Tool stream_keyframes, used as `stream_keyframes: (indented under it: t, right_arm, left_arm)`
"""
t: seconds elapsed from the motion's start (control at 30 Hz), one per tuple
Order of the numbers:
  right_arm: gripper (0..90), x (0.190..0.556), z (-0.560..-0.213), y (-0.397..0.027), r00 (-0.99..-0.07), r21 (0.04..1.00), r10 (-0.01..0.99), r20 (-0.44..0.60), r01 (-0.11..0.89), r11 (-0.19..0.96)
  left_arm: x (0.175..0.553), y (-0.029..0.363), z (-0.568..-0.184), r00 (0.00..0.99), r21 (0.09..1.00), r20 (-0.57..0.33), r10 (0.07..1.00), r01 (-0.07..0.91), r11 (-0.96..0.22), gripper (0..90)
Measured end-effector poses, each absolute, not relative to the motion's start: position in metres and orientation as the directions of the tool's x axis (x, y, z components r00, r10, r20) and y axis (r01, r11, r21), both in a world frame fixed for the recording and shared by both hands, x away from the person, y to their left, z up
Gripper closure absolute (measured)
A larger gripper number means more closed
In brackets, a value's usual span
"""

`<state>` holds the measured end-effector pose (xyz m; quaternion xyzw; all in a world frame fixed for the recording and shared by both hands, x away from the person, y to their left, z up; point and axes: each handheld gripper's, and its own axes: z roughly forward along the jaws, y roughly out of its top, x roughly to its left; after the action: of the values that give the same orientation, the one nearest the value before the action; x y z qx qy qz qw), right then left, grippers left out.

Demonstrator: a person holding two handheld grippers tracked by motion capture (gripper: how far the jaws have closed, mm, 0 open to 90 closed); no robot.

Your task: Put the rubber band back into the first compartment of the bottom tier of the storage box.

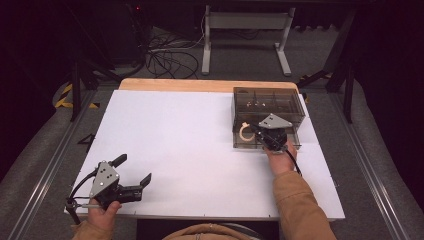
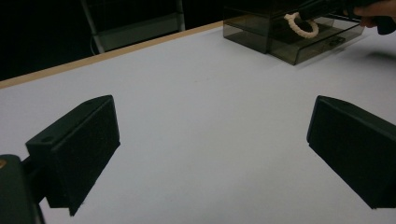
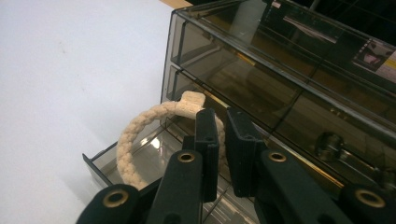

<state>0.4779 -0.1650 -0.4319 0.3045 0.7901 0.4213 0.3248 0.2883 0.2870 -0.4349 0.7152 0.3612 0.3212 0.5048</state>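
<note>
Rope ring, cream braided cord with a wrapped join at its top; stands on edge in the pulled-out drawer of the smoked clear drawer box. Right gripper at the drawer, jaws nearly together and pinching the ring's near side. Box sits at the far right of the white table. Left gripper well apart from the box, at the table's near left corner, jaws spread wide, nothing between them.
</note>
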Motion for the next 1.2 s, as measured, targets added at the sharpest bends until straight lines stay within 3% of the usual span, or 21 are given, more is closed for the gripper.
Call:
stream_keyframes:
  t: [0.67, 1.2]
  right_arm:
    - [83.8, 0.483, -0.443, -0.157, -0.616, 0.823, 0.736, -0.28, 0.24, 0.514]
    - [83.9, 0.483, -0.446, -0.156, -0.653, 0.802, 0.724, -0.223, 0.299, 0.517]
  left_arm:
    - [0.288, 0.287, -0.435, 0.534, 0.954, 0.094, 0.84, 0.193, -0.23, 3.0]
    - [0.289, 0.287, -0.435, 0.535, 0.954, 0.091, 0.84, 0.195, -0.228, 3.0]
